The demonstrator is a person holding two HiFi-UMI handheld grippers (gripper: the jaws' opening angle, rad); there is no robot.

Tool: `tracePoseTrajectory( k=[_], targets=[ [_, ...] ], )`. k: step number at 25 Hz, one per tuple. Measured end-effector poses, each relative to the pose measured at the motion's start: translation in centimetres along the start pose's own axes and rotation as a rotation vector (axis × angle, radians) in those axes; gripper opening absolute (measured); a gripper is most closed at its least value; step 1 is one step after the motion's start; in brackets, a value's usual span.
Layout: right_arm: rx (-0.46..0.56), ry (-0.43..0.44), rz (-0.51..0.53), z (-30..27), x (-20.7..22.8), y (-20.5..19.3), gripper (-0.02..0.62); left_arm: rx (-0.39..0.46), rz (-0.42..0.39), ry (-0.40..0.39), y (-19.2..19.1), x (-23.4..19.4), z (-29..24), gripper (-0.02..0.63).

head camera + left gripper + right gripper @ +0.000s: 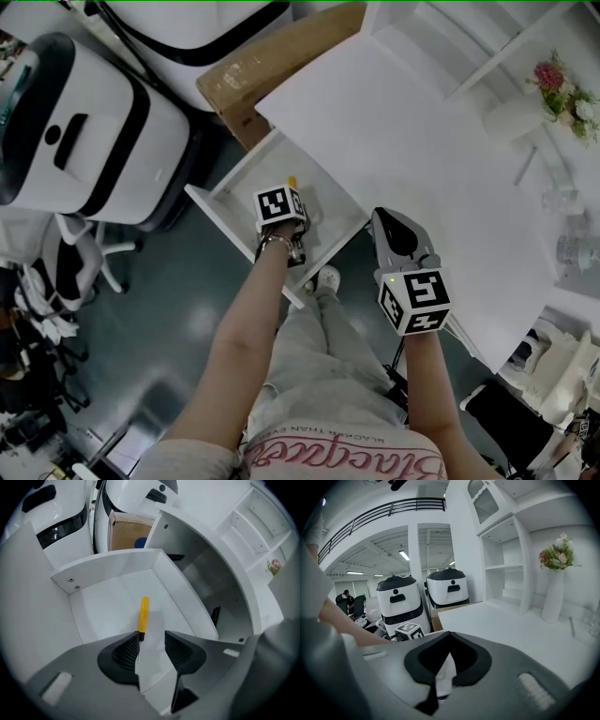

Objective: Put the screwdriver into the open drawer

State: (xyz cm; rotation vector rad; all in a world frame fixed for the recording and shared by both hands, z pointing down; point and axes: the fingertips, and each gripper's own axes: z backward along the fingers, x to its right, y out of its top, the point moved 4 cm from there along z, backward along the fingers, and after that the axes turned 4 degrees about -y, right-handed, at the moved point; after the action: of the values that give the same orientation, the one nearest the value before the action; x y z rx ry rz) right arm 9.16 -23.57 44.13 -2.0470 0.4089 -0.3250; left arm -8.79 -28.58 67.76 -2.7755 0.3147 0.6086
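Screwdriver point(143, 613) lay loose on the drawer point(112, 566) floor; left gripper point(151, 638) hung above, jaws wide apart; right gripper point(449, 637) jaws were pressed together.

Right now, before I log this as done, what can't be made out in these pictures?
- Left gripper view: the tip of the screwdriver is too thin to tell its type; the open left gripper covers the near end of the drawer.
- Head view: that gripper's cube hides all but the handle's yellow end.
- Right gripper view: the body of the right gripper blocks the drawer.
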Motion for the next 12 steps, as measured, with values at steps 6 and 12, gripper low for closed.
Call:
tracePoseTrajectory(
  k=[6, 12],
  targets=[
    [0.017, 0.003, 0.005, 0.7, -0.5, 0.9, 0.002, 0.021, 0.006, -0.036, 0.2, 0.8, 1.7, 0.192],
    [0.037, 0.0, 0.058, 1.3, -0.8, 2.2, 0.002, 0.036, -0.014, -0.05, 0.5, 1.6, 3.2, 0.193]
  ],
)
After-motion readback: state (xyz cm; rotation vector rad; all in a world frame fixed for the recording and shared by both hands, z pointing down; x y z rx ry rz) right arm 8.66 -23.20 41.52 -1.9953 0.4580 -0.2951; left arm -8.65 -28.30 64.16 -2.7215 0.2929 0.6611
